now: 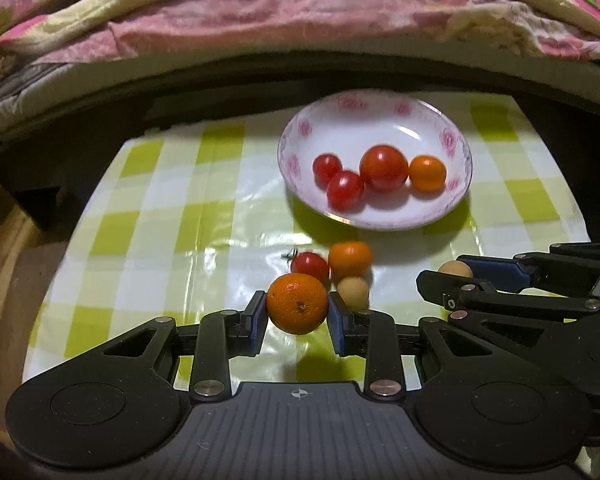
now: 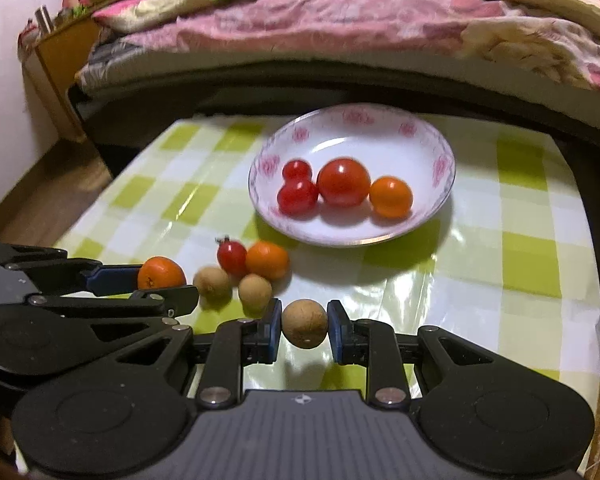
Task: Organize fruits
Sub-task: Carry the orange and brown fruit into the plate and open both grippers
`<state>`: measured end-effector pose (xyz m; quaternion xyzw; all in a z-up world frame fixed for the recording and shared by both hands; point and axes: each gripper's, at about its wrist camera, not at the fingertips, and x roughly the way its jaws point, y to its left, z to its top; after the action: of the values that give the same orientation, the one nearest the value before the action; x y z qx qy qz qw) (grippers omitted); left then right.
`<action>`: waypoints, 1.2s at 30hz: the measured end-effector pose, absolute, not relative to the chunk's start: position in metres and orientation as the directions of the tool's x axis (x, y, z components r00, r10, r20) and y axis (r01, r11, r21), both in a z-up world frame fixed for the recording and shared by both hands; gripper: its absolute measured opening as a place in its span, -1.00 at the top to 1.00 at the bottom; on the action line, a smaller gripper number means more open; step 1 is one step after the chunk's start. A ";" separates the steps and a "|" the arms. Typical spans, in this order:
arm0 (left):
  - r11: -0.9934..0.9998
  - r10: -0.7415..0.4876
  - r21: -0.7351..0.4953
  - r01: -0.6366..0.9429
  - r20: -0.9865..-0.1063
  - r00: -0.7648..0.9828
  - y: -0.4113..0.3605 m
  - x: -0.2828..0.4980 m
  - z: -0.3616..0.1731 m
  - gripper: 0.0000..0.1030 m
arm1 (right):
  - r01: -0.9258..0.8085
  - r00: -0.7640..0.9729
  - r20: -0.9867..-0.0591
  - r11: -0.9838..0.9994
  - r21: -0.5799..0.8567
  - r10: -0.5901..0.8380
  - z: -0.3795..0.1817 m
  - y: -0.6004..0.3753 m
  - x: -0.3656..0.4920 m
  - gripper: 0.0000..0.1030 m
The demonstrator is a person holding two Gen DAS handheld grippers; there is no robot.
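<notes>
Between my left claw's pads: left gripper (image 1: pixel 297 316) clamped on the tangerine (image 1: pixel 297 303).
Right gripper (image 2: pixel 304 326): clamped on a longan (image 2: pixel 304 323).
Destination: plate (image 1: pixel 384 120), well ahead.
Risk: round fruit may roll free if my squeeze slackens.

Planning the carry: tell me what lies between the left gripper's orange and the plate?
A tomato and small orange, in the left wrist view, before the plate.
</notes>
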<state>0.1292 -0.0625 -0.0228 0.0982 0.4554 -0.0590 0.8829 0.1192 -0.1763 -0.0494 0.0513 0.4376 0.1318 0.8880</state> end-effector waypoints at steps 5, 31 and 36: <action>0.971 -0.033 0.113 0.209 -0.808 0.589 -0.066 0.140 -0.023 0.26 | -0.159 0.600 -0.752 0.961 0.225 0.275 -0.045 -0.183 0.128 0.42; 0.976 -0.030 0.107 0.187 -0.790 0.612 -0.081 0.222 -0.038 0.24 | -0.111 0.726 -0.642 0.963 0.246 0.248 -0.056 -0.208 0.212 0.42; 0.981 -0.030 0.094 0.171 -0.794 0.607 -0.073 0.224 -0.044 0.17 | -0.141 0.743 -0.628 0.972 0.190 0.231 -0.058 -0.198 0.215 0.41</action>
<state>0.2243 -0.0735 -0.0438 0.0801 0.4397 -0.0563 0.8928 0.2151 -0.1977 -0.0576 0.0653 0.3441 0.0997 0.9313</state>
